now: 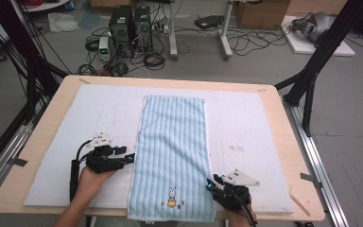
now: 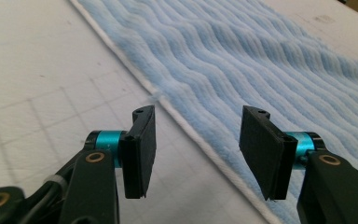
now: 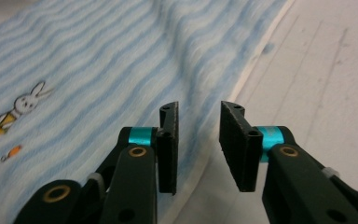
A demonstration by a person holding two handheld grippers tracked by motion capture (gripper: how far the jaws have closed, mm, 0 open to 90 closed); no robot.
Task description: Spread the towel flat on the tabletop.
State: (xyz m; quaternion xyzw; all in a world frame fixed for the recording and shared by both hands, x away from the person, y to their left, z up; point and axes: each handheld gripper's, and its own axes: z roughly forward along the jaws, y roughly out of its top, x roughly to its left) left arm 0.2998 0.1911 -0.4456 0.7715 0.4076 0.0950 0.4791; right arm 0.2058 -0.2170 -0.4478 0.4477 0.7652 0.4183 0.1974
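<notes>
We see blue towel flat at frame centre on white mat over table. Left gripper at towel's left edge, lower left, jaws wide apart, empty. Right gripper at towel's right edge, lower right, jaws apart, narrower gap, empty.

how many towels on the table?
1. A light blue striped towel lies flat down the middle of the white mat, between the left gripper and right gripper.
</notes>
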